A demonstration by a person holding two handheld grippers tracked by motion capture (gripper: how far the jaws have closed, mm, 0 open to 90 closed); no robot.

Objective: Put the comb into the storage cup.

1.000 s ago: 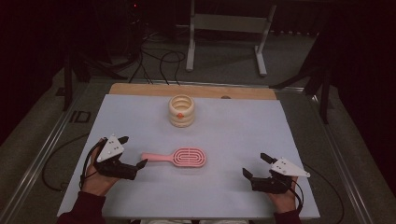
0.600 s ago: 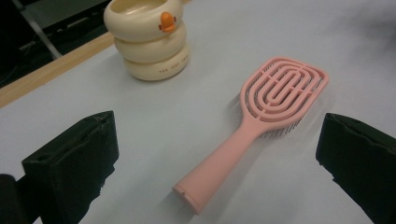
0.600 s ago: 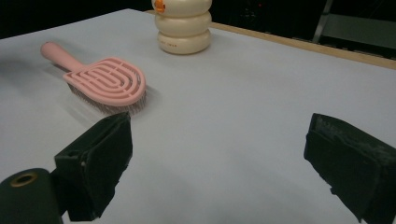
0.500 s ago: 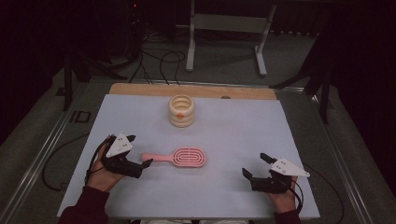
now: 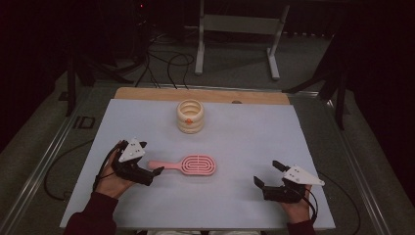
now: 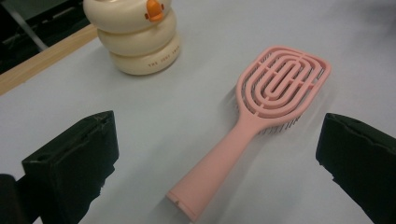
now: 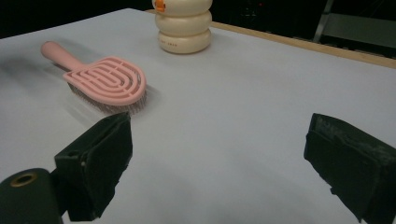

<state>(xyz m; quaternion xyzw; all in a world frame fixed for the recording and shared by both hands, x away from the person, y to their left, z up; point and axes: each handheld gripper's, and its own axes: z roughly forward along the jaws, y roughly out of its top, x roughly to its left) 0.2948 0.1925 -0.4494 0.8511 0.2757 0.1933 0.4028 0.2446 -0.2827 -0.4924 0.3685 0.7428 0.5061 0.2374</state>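
Here the left claw sits in the lower left of the high view with its jaws spread wide and nothing between them, lined up on the handle end of the pink hairbrush. In the left gripper view the handle lies between the two jaws and runs up toward the upper right, which judges as a set-up for closing on the handle. The brush lies flat on the counter, bristles down, at lower centre. Its long axis runs left to right in the high view, handle left, oval head right. The right claw, lower right, is likewise spread and empty, well apart from the brush. A cream stacked-ring pot stands upright near the upper centre, apart from everything.
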